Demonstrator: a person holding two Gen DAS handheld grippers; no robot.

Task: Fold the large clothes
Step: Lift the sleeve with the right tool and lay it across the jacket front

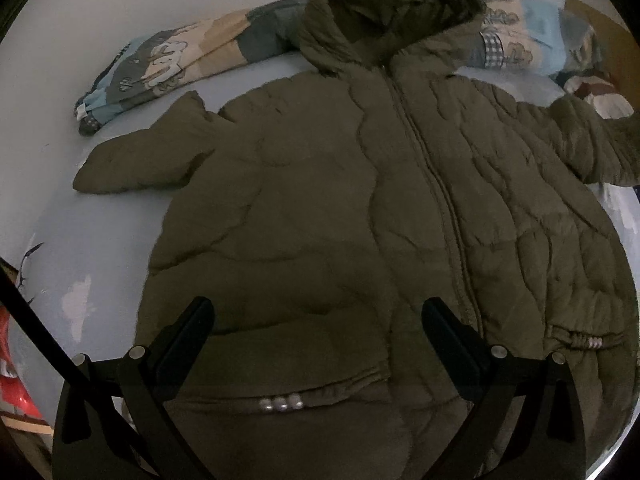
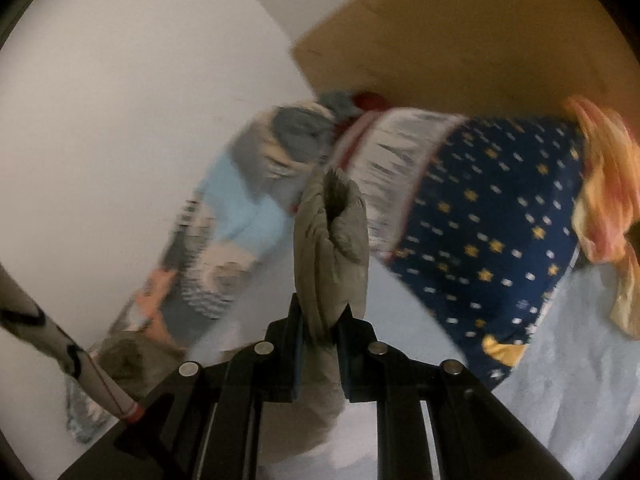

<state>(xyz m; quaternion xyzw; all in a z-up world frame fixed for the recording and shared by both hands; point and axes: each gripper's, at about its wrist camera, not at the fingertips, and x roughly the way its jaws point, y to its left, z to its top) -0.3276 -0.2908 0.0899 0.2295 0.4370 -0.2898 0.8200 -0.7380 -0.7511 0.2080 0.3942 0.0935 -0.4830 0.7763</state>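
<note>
Sleeve cuff [image 2: 330, 240] of the olive jacket [image 1: 360, 200] sits pinched in my right gripper [image 2: 320, 320]; my left gripper [image 1: 316, 320] hovers open above the hem.

The jacket [image 1: 320, 200] is olive padded cloth, matt and puffy, quilted in wavy stitched seams, with a dull zip down the front and small shiny pearl-like snaps [image 1: 280, 403] near the hem. The bed sheet [image 1: 100, 220] under it is smooth pale blue cloth. The far quilt [image 1: 180, 64] is soft printed patchwork cloth. The left gripper [image 1: 316, 320] is matt black plastic with bright metal pins. The star-print blanket [image 2: 500, 220] is cloth; the board [image 2: 460, 32] beyond looks like smooth matt wood.
</note>
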